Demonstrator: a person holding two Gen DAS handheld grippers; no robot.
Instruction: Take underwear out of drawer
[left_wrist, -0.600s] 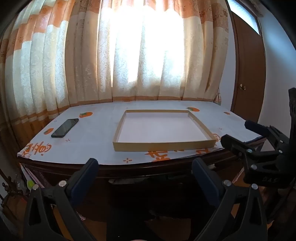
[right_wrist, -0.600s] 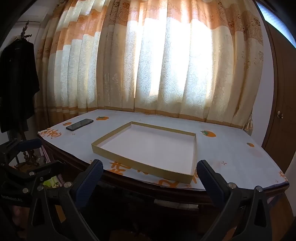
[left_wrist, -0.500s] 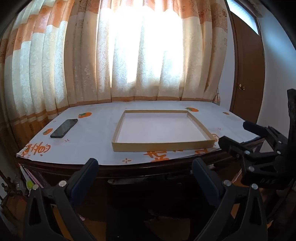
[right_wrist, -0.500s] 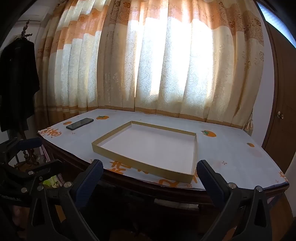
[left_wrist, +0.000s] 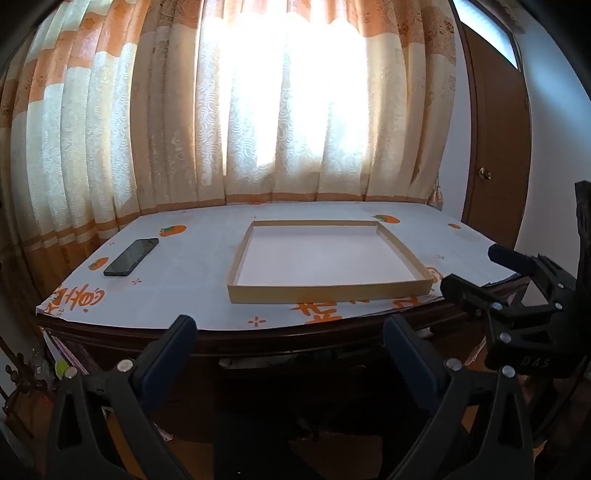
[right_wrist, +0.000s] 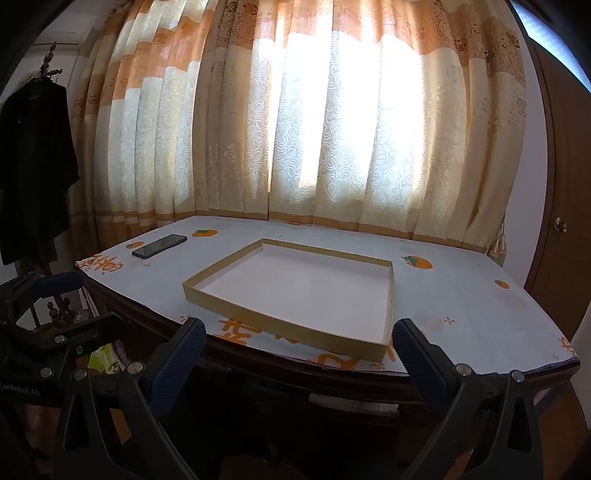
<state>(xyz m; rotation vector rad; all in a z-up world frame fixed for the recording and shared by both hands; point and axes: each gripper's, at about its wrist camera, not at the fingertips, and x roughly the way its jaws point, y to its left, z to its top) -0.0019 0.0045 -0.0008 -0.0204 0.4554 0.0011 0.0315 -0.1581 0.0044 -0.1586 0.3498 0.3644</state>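
Two hand-held grippers noted: left hand-held gripper (left_wrist: 286, 345) spread wide, nothing between its fingers; right hand-held gripper (right_wrist: 297, 347) likewise wide and empty. Both held short of the near edge of the tabletop (left_wrist: 192, 280), apart from it. Shallow cardboard tray (left_wrist: 328, 291) flat near tabletop centre, interior bare. Black phone (left_wrist: 131, 256) flat at far left, well apart from tray. Underwear not seen in either view; drawer not identifiable in the dark area under the tabletop. Curtain (right_wrist: 295, 129) behind, backlit.
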